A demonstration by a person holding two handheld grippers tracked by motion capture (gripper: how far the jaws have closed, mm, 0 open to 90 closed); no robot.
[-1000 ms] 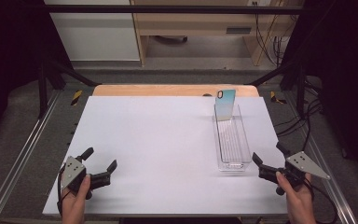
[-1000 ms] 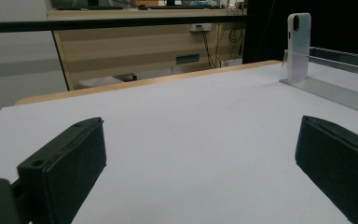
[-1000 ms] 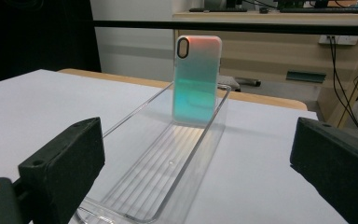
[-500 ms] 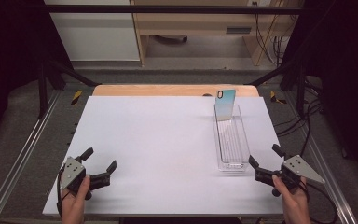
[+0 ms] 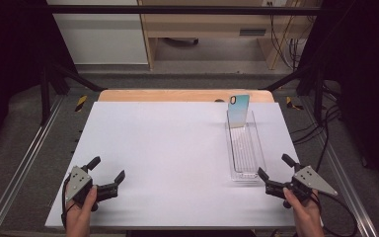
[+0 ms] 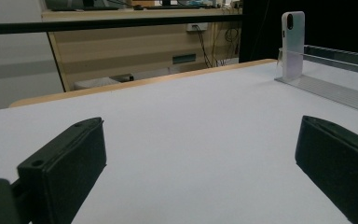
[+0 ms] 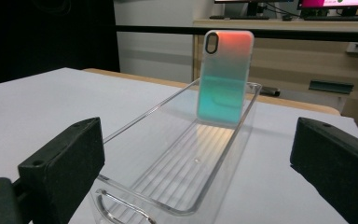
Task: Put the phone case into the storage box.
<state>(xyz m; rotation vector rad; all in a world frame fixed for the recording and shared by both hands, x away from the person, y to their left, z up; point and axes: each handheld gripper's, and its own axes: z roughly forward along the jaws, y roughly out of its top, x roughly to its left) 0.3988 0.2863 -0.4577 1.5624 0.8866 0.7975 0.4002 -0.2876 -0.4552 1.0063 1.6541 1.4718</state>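
Right gripper (image 5: 273,174) has its jaws spread wide and empty just short of my clear tray (image 5: 259,148), phone case (image 5: 238,110) upright inside.

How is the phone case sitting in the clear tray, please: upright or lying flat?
Upright: the phone case stands on its bottom edge at the far end of the clear tray, leaning against the end wall.

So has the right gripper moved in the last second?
Yes. The right gripper has slid left, closing on the near end of the clear tray, which has stayed put; its jaws stand open.
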